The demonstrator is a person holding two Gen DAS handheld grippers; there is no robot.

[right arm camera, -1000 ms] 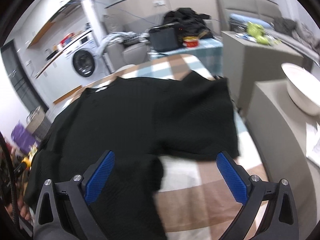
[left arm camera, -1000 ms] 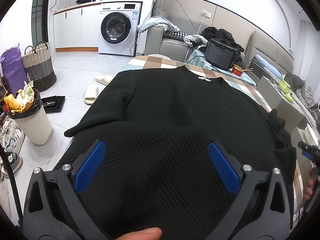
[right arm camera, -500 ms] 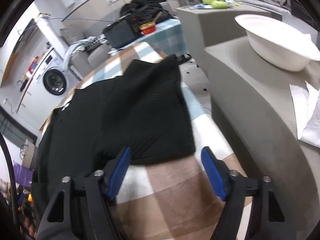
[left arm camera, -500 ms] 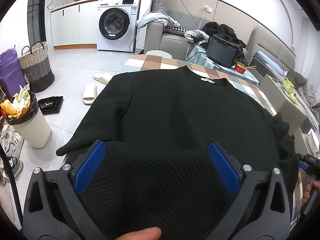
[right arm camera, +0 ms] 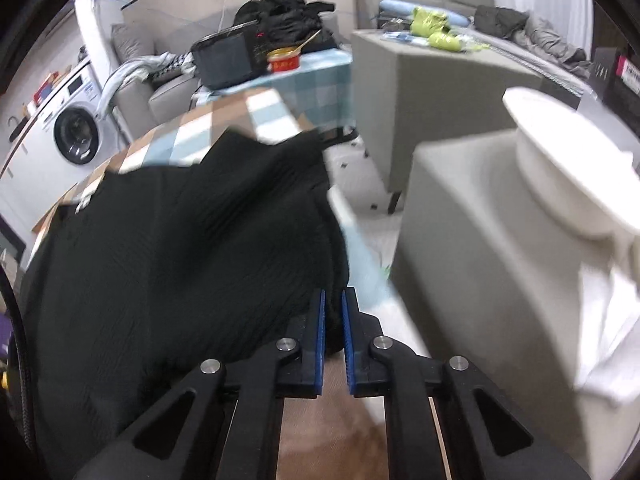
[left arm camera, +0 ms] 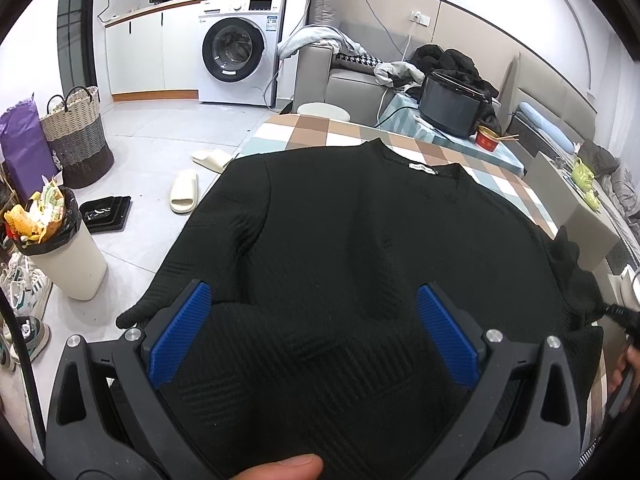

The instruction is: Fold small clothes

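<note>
On the bench: a black sweater (left arm camera: 360, 248) lies spread flat over the checked cloth (left arm camera: 304, 128), collar and white label at the far end.
Sweater position: its hem is nearest the cameras, 1 sleeve hangs over the bench's left edge, the other side reaches the right edge.
Left gripper (left arm camera: 314, 336): its 2 blue fingers (left arm camera: 180, 336) stand spread wide over the hem, pressing on nothing; a thumb tip (left arm camera: 280, 466) shows at the bottom edge.
Right gripper (right arm camera: 333, 336): fingers drawn almost together, pinching a fold of the sweater (right arm camera: 180, 248) at its right edge.
Only in the left view: the whole sweater front, the tip of the right gripper (left arm camera: 618, 312) at the far right with part of a hand (left arm camera: 624, 364), a bin (left arm camera: 60, 248) full of rubbish, 2 slippers (left arm camera: 196, 184) and a woven basket (left arm camera: 76, 136) on the tiled floor.
Only in the right view: the pinch itself, a white bowl (right arm camera: 568, 176) on a grey block (right arm camera: 480, 280) just beside the bench, and yellow-green items (right arm camera: 434, 26) on a farther grey unit; this view is blurred.
In both views: a white washing machine (left arm camera: 240, 48), a grey sofa (left arm camera: 344, 76) with clothes, a black appliance (left arm camera: 452, 104) and a red tin (left arm camera: 486, 138) beyond the bench's far end.
Surface: brown, white and pale blue checks, bare beyond the collar.
</note>
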